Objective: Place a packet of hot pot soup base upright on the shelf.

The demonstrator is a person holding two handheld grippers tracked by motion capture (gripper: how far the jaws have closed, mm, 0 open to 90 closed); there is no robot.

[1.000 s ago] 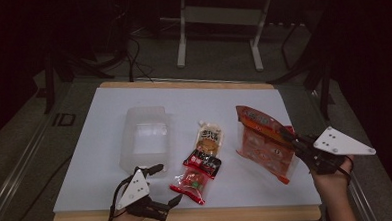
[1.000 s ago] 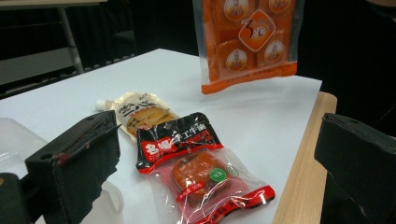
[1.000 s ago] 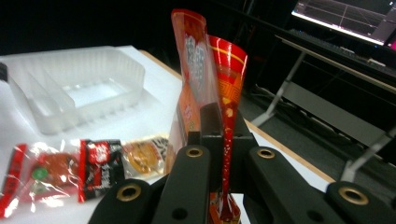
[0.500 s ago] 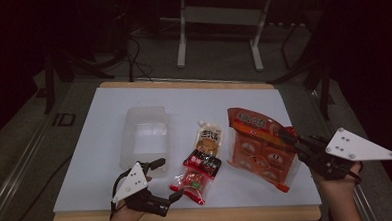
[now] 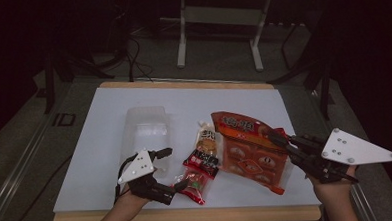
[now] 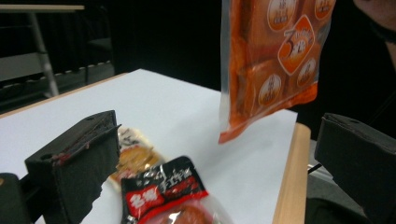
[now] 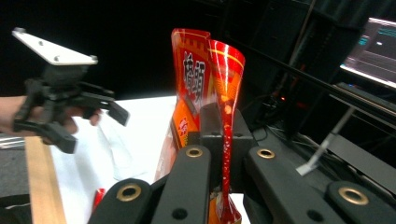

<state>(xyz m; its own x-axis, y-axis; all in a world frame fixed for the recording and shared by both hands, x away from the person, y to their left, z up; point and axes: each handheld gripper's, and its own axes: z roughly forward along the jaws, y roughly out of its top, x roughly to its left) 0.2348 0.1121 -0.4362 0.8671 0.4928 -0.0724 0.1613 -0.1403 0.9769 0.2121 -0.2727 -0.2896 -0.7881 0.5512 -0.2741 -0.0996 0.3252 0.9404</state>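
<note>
My right gripper (image 5: 281, 139) is shut on the edge of a large orange snack bag (image 5: 246, 151) and holds it in the air over the right side of the white table (image 5: 100, 144). In the right gripper view the jaws pinch the bag's seam (image 7: 224, 140) and the bag (image 7: 196, 79) rises upright above them. My left gripper (image 5: 172, 167) stands open low over the table's front. Right beside its lower jaw lies a red and black packet (image 5: 200, 165). The left gripper view has that packet (image 6: 163, 191) between the wide jaws, untouched, with the orange bag (image 6: 271, 60) hanging behind.
A clear plastic container (image 5: 147, 130) sits on the table behind the left gripper. A small beige snack packet (image 5: 207, 139) lies just beyond the red and black one. The wooden front edge (image 5: 188, 217) runs close under both hands. Dark stands and cables fill the floor beyond the table.
The right gripper has lifted the orange bag higher and swung it so its printed face shows from above. The left gripper has risen a little and stayed open.
</note>
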